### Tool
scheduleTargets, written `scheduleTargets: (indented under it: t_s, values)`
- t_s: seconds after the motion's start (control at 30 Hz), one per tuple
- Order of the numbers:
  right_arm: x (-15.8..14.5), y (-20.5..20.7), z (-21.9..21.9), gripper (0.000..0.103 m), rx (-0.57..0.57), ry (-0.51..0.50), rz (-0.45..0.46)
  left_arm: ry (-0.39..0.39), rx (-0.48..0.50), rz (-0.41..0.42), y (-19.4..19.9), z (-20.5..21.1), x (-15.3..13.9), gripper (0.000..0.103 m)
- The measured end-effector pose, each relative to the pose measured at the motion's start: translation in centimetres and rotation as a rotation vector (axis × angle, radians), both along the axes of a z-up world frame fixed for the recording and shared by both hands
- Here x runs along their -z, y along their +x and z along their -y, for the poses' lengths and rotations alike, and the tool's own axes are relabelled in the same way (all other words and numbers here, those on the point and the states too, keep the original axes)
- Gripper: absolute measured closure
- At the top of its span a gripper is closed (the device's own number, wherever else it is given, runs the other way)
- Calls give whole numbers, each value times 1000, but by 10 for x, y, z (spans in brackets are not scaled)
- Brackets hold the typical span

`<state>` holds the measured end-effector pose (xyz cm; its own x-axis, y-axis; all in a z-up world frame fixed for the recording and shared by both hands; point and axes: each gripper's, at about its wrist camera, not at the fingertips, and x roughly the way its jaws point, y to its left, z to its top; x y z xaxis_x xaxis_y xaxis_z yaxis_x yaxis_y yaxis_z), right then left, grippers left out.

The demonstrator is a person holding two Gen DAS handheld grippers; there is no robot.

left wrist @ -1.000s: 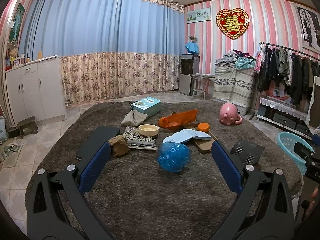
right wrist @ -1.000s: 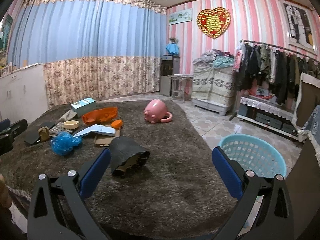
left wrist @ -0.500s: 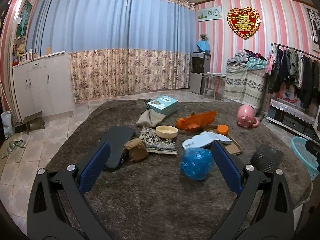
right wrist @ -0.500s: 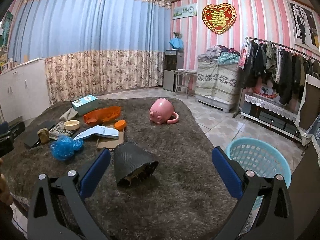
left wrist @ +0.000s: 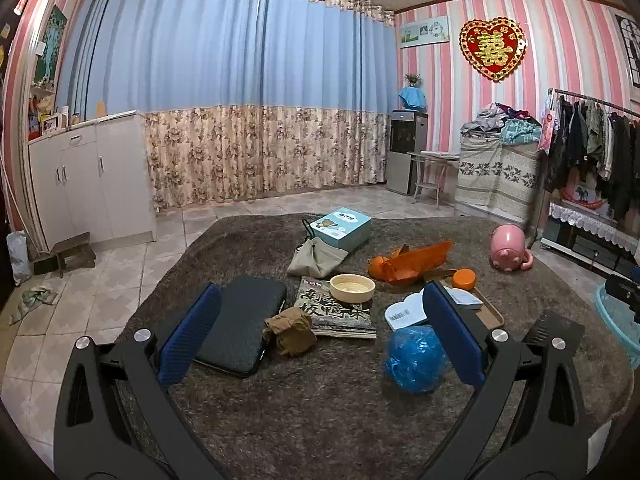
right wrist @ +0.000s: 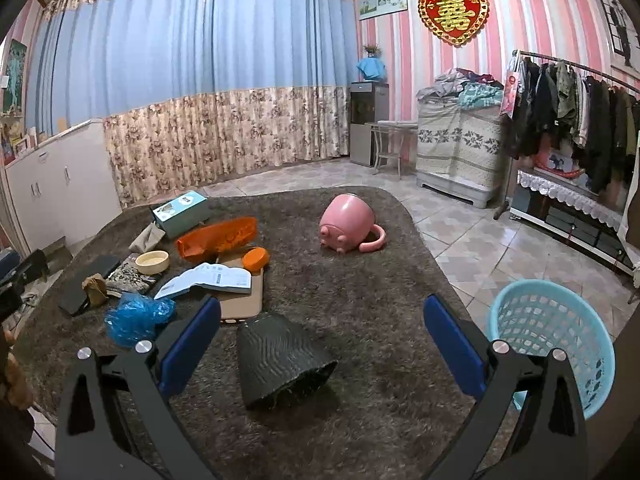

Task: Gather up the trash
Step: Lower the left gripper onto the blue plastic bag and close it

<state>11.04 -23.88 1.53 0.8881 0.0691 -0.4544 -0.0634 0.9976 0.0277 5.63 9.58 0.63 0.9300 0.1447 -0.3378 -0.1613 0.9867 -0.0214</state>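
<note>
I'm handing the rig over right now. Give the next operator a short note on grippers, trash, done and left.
Left gripper: jaws open, empty, above the rug facing the brown crumpled wad.
Right gripper: jaws open, empty, over the black ribbed bag.
Trash on the rug: blue crumpled plastic, orange wrapper, the wad.
Blue basket stands on the floor past the rug's right edge; nothing visible inside it.
Done: nothing collected that I can see.
Left: pick up each piece and drop it in the basket.

Blue curtains (left wrist: 224, 60) with floral lower band span the back wall; white cabinet (left wrist: 88, 176) stands at left; red heart ornament (right wrist: 454, 10) hangs on striped wallpaper; clothes rack (right wrist: 576, 112) at right, full of dark garments; water dispenser (left wrist: 406, 152) in corner; tiled floor (right wrist: 472, 232).
</note>
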Motion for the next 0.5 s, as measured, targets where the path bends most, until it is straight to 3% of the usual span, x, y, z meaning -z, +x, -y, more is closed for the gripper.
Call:
scheduleTargets:
  t_s: [0.2,0.37,0.5]
  values:
    - [22,7,13,4,12,61,-59,-7,-28,-17,5,-3,8,5]
    - [34,12,13,4,22,36,-83,-27,-42,-46,11,-3,19,5]
    - [42,19,4,4,4,2,-104,0,-57,-58,12,-3,26,5]
